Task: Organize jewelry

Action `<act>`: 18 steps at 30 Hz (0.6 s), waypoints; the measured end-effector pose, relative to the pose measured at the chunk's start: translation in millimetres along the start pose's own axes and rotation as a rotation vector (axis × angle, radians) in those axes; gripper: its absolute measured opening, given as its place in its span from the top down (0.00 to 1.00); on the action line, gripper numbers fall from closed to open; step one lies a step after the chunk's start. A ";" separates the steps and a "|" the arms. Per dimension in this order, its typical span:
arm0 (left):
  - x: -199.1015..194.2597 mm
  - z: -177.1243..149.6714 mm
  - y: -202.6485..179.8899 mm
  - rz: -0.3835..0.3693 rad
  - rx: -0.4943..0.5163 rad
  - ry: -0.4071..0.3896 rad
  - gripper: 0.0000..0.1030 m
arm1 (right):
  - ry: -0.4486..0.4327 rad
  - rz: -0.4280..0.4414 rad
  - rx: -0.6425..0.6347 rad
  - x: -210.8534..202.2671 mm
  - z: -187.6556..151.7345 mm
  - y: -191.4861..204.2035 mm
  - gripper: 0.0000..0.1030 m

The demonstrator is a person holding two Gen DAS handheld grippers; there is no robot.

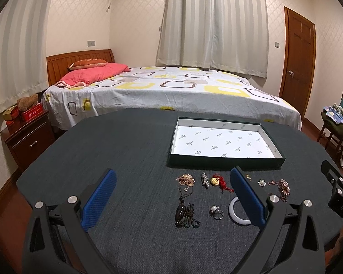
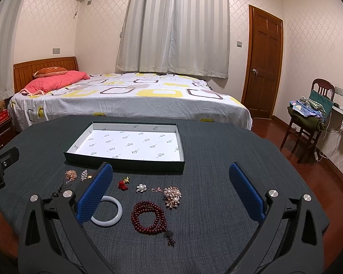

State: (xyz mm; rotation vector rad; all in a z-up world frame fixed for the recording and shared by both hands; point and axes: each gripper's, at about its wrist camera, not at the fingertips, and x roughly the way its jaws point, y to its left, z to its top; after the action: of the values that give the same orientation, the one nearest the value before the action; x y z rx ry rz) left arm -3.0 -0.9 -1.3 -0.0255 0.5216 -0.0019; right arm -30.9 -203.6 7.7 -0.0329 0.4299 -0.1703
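Observation:
A shallow dark box (image 1: 226, 158) with a white printed lining sits on the dark table; it also shows in the right wrist view (image 2: 125, 164). Several jewelry pieces lie in front of it: a dark cord pendant (image 1: 185, 214), a pearl ring (image 1: 216, 212), a white bangle (image 1: 233, 212) (image 2: 116, 214), a gold charm with red cord (image 1: 218, 181), a rose-gold brooch (image 1: 186, 180), red bead strands (image 2: 148, 217), a pearl cluster brooch (image 2: 172, 195), a flower pin (image 2: 141, 187). My left gripper (image 1: 173, 196) is open above them. My right gripper (image 2: 170, 191) is open and empty.
A bed (image 1: 171, 91) stands behind the table. A nightstand (image 1: 29, 137) with red tins is at the left. A chair (image 2: 308, 118) piled with clothes and a wooden door (image 2: 263, 68) are at the right. The table's far edge (image 1: 125, 111) faces the bed.

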 end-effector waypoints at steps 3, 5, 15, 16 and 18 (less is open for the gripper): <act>0.0 0.1 0.3 -0.002 0.000 0.001 0.06 | 0.000 0.001 0.001 0.1 -0.5 -0.2 0.04; 0.2 -0.1 -0.4 0.000 0.000 0.002 0.06 | 0.001 0.001 0.002 0.4 -0.5 -0.2 0.04; -1.4 -1.2 0.7 0.004 0.000 -0.004 0.06 | -0.001 0.001 0.002 0.0 -0.2 -0.1 0.04; -1.2 -0.6 0.9 0.004 0.000 -0.003 0.06 | 0.000 0.001 0.002 0.1 -0.2 -0.1 0.04; -1.1 -0.7 1.1 0.004 0.000 -0.002 0.06 | -0.001 0.002 0.002 0.0 -0.2 -0.1 0.04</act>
State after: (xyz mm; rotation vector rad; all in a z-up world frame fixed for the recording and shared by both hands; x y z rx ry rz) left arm -4.3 0.2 -1.4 -0.0248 0.5199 0.0019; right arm -31.1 -203.7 7.5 -0.0307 0.4290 -0.1692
